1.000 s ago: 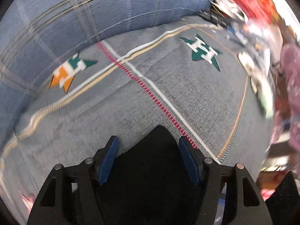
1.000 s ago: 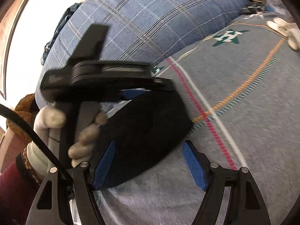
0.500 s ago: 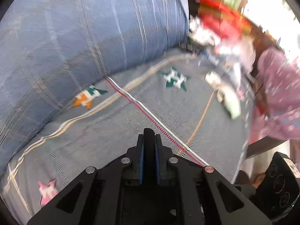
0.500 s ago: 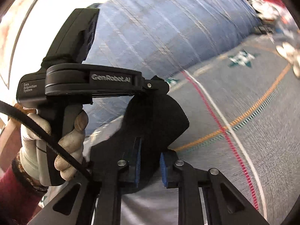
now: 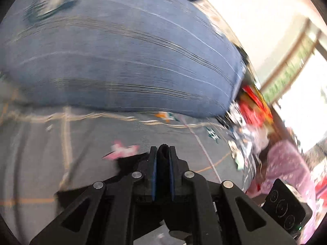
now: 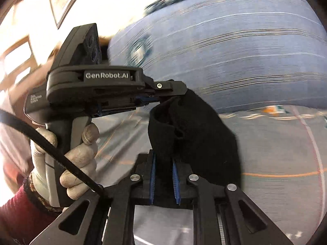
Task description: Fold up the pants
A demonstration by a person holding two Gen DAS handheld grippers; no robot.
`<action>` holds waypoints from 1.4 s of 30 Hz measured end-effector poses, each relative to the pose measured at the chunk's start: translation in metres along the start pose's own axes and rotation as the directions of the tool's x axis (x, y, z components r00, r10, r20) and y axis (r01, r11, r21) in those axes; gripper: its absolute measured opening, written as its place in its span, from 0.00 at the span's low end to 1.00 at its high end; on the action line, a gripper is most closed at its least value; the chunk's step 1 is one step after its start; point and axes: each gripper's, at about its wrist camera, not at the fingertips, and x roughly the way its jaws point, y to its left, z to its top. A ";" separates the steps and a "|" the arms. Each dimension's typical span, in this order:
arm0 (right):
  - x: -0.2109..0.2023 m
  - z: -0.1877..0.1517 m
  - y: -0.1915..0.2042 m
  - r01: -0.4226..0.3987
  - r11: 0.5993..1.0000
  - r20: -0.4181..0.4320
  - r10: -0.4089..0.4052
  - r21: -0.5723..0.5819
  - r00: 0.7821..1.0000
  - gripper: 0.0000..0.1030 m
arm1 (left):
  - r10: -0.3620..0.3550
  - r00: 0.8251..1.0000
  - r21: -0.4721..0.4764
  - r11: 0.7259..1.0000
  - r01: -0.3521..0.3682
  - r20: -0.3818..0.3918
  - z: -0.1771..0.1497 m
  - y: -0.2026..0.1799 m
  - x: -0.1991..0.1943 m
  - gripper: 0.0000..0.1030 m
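Observation:
The black pants [image 6: 196, 134] hang bunched between both grippers above a grey patterned bed cover [image 6: 276, 153]. My right gripper [image 6: 164, 163] is shut on a fold of the black fabric. My left gripper [image 5: 162, 153] is shut on another part of the pants [image 5: 163, 163]; in the right wrist view it [image 6: 163, 94] shows from the side, held by a gloved hand, pinching the fabric's upper edge. Most of the garment is hidden behind the jaws.
A large blue plaid cushion [image 5: 122, 61] rises behind the bed cover [image 5: 61, 153]. Red and white clutter [image 5: 251, 112] and pink cloth [image 5: 286, 163] lie at the right. The views are motion-blurred.
Both grippers closed on the black pants and lifted them off the cover. Both views swung up towards the cushion, and the fabric now hangs between the grippers.

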 end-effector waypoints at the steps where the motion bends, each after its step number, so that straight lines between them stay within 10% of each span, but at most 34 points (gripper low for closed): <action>1: 0.015 -0.003 0.014 -0.008 1.000 -0.031 0.008 -0.029 0.999 0.15 | 0.001 1.000 -0.038 0.999 -0.001 0.008 -0.005 0.019 -0.007 0.09; 9: 0.106 -0.021 0.049 -0.002 0.995 -0.210 -0.019 -0.101 0.977 0.15 | -0.001 1.000 -0.272 0.962 0.008 0.026 -0.042 0.124 -0.017 0.09; 19: 0.142 -0.028 0.081 -0.021 0.979 -0.287 -0.038 -0.200 0.957 0.15 | 0.059 0.993 -0.302 0.953 -0.026 0.099 -0.065 0.154 -0.038 0.10; 30: 0.129 -0.048 0.086 -0.080 0.947 -0.355 -0.038 -0.312 0.934 0.22 | 0.162 0.977 -0.432 0.898 -0.088 0.138 -0.099 0.179 -0.081 0.36; 42: 0.120 0.033 0.025 -0.075 0.997 -0.263 0.070 -0.009 0.962 0.26 | 0.211 0.971 -0.408 0.901 -0.147 0.114 -0.140 0.149 -0.061 0.36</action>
